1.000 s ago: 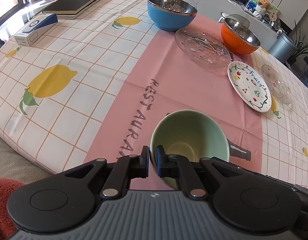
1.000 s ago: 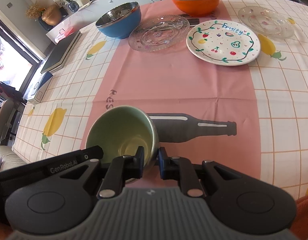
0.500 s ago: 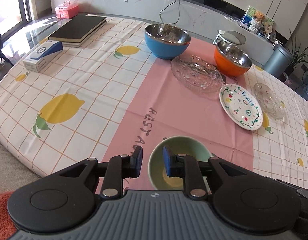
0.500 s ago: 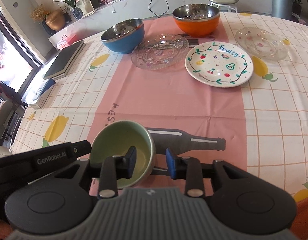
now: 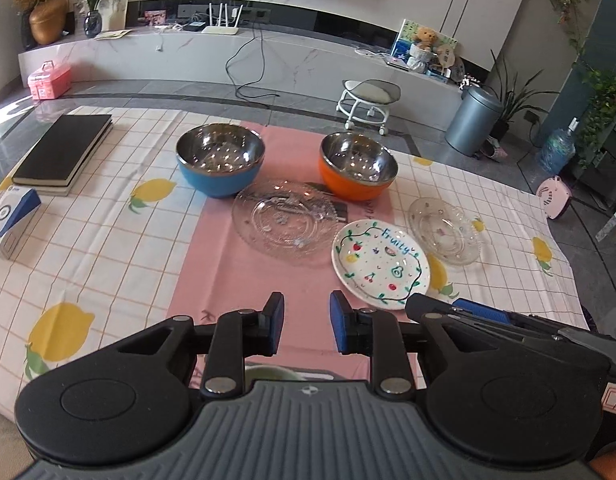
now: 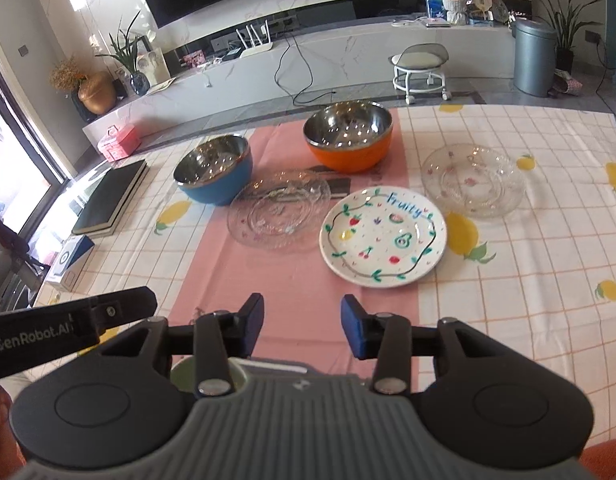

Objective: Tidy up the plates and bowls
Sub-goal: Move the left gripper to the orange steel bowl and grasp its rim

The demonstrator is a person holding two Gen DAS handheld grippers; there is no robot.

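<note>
A pale green bowl [image 5: 272, 372] sits on the table near its front edge, mostly hidden under both grippers; it also shows in the right wrist view [image 6: 187, 372]. My left gripper [image 5: 305, 330] is open and empty above it. My right gripper [image 6: 302, 330] is open and empty. Farther back stand a blue steel-lined bowl [image 5: 219, 164], an orange steel-lined bowl [image 5: 358, 166], a large clear glass plate [image 5: 285, 222], a white "Fruity" plate [image 5: 382, 264] and a small clear glass plate [image 5: 446, 230].
A black book [image 5: 61, 154] and a blue-white box [image 5: 9, 220] lie at the table's left. The right gripper's body [image 5: 508, 324] shows at the right of the left wrist view. A stool [image 5: 368, 100] and a bin [image 5: 474, 120] stand beyond the table.
Both grippers opened off the green bowl's rim, then rose and pulled back. The bowl stays on the table, now almost hidden beneath them.
</note>
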